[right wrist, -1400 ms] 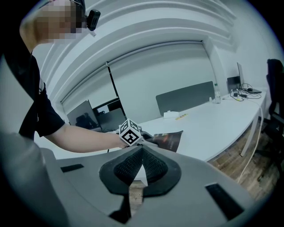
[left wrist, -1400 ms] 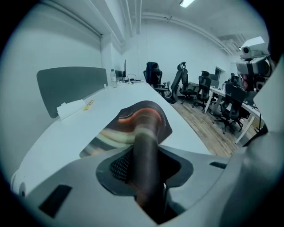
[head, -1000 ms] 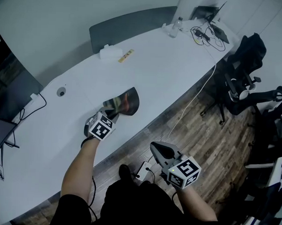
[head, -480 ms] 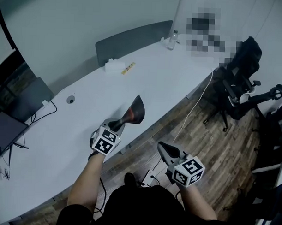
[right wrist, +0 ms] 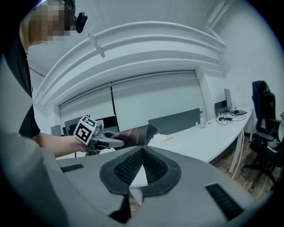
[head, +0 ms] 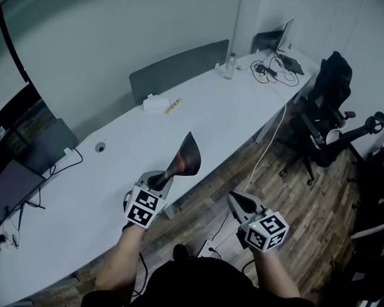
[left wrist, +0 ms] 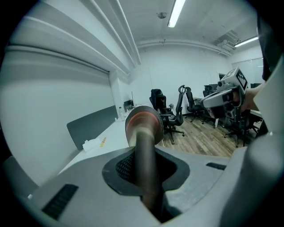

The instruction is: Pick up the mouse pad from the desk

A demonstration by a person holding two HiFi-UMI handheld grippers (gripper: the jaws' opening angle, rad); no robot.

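The mouse pad (head: pixel 185 157), dark with a reddish print, is off the white desk (head: pixel 238 104) and sticks up edge-on from my left gripper (head: pixel 161 177), which is shut on its near end. In the left gripper view the mouse pad (left wrist: pixel 143 128) runs straight out between the jaws of the left gripper (left wrist: pixel 147 177), bent into a curve. My right gripper (head: pixel 238 202) hovers over the floor in front of the desk, shut with nothing in it. In the right gripper view the right gripper (right wrist: pixel 139 170) faces the mouse pad (right wrist: pixel 136 134) and the left gripper (right wrist: pixel 111 142) that holds it.
A grey divider panel (head: pixel 176 67) stands along the desk's far edge. A white box (head: pixel 155 104), a yellow strip (head: pixel 173 105), a bottle (head: pixel 230 65) and cables (head: pixel 270 65) lie on the desk. Office chairs (head: pixel 328 117) stand at the right, monitors (head: pixel 15 187) at the left.
My left gripper has lifted the mouse pad from the desk's surface up into the air, and the pad now stands edge-on. My right gripper has drifted slightly up and to the right.
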